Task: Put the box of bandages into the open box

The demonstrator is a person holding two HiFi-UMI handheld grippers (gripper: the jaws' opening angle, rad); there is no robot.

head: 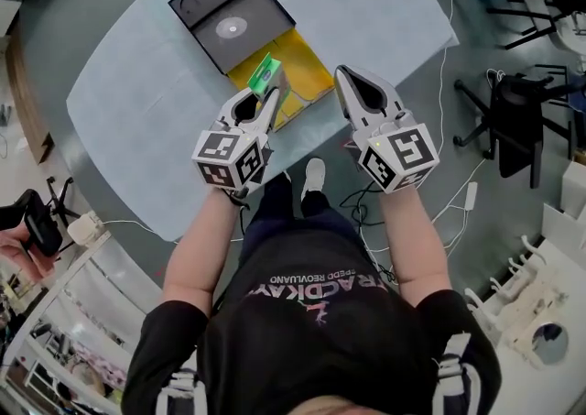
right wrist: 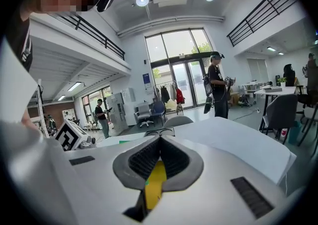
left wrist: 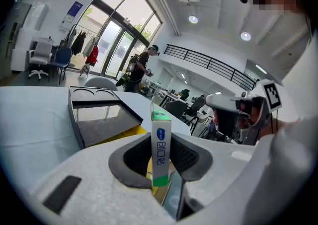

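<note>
- The left gripper [head: 260, 98] has its jaws part-way closed and pinching the box of bandages [left wrist: 161, 142]; the box stands upright between the pads, and its upper half rises clear above them
- The right gripper [right wrist: 158, 143] has its jaws drawn together with nothing between them, only yellow showing through the slit beneath
- The open box [head: 309, 67] lies just past and below the left jaws – its yellow tray under the tips, its black lid [head: 229, 24] further ahead
- Handling, as a judgement: a thin cardboard carton, light and fairly stiff but easy to crush, with smooth printed faces that could slip
- The present hold across the two broad faces, low on the carton, looks right – a gentle squeeze should be enough
- Count: one box of bandages, one open box with one hinged lid, two grippers, all over a single pale blue table [head: 137, 92]
</note>
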